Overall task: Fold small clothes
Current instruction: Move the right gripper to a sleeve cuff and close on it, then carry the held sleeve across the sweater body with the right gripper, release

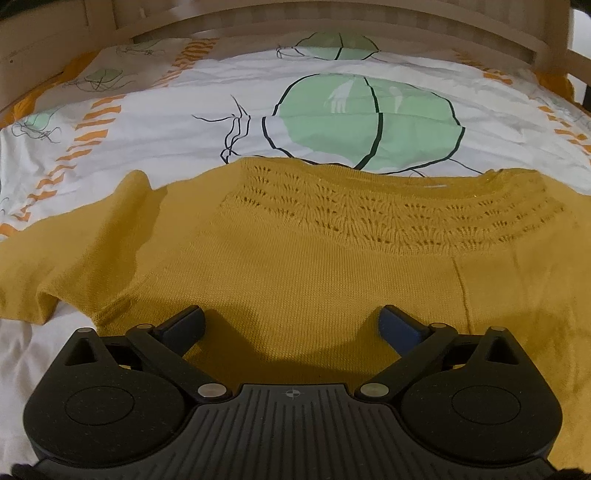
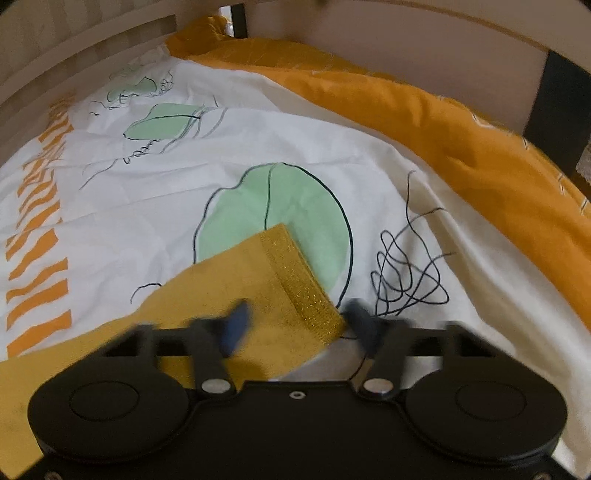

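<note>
A small mustard-yellow knitted sweater (image 1: 295, 258) lies flat on the bed, its lace-patterned neckline toward the far side and one sleeve (image 1: 74, 243) spread out to the left. My left gripper (image 1: 291, 321) is open and empty, low over the sweater's body near its lower part. In the right wrist view the other sleeve (image 2: 258, 295) lies on the sheet, ending in a glittery ribbed cuff (image 2: 306, 295). My right gripper (image 2: 295, 325) is open with the cuff end between its blurred fingers, not clamped.
The bed sheet (image 1: 184, 122) is white with green leaf shapes, black scribbles and orange stripes. An orange blanket (image 2: 461, 147) is bunched along the right side. A slatted wooden headboard (image 1: 332, 26) stands at the far end.
</note>
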The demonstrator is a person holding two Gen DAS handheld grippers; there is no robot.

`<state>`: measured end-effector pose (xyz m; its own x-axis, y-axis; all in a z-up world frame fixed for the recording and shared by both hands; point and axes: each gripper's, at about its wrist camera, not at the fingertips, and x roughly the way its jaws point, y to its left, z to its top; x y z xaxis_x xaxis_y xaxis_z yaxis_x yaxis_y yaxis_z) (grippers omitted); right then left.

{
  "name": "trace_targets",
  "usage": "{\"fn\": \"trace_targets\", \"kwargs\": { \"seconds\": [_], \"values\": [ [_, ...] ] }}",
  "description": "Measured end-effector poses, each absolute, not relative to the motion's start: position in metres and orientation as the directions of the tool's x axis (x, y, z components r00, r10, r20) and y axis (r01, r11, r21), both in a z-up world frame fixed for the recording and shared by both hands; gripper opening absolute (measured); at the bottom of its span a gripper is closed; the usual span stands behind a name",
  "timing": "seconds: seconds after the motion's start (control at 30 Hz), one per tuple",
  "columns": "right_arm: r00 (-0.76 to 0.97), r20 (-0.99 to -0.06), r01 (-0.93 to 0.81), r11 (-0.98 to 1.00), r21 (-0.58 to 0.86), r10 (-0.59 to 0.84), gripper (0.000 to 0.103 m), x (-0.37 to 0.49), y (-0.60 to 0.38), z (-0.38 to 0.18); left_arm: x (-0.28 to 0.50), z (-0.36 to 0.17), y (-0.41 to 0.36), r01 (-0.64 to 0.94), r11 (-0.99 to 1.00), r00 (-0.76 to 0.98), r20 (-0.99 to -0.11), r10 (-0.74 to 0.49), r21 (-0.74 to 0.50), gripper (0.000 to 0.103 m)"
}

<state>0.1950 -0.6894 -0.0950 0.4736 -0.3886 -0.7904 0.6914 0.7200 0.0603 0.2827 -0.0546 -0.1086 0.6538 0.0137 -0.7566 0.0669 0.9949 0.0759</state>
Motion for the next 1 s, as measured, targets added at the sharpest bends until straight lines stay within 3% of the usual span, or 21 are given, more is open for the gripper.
{"fn": "trace_targets", "kwargs": {
  "seconds": [0.03, 0.1, 0.4, 0.73, 1.0],
  "values": [
    [0.469, -0.789, 0.691, 0.721, 0.049, -0.396, 0.018, 0.195, -0.689, -0.093, 0.283, -0.109, -0.054, 0.067, 0.995, 0.653, -0.757, 0.014, 0.076, 0.103],
    [0.491, -0.79, 0.675, 0.733, 0.08, -0.366, 0.016, 0.194, -0.689, -0.089, 0.283, -0.109, -0.054, 0.067, 0.995, 0.652, -0.758, 0.015, 0.077, 0.103],
    [0.655, -0.719, 0.53, 0.82, 0.218, -0.233, 0.015, 0.199, -0.641, -0.04, 0.288, -0.109, -0.05, 0.073, 0.996, 0.631, -0.775, -0.003, 0.056, 0.103],
    [0.798, -0.601, 0.236, 0.896, 0.377, 0.042, 0.015, 0.22, -0.521, 0.032, 0.29, -0.096, -0.038, 0.107, 0.994, 0.59, -0.806, -0.055, 0.01, 0.1],
    [0.789, -0.558, 0.042, 0.883, 0.467, 0.258, 0.015, 0.244, -0.41, 0.033, 0.267, -0.079, 0.006, 0.074, 0.997, 0.608, -0.792, -0.063, -0.023, 0.1]
  ]
}}
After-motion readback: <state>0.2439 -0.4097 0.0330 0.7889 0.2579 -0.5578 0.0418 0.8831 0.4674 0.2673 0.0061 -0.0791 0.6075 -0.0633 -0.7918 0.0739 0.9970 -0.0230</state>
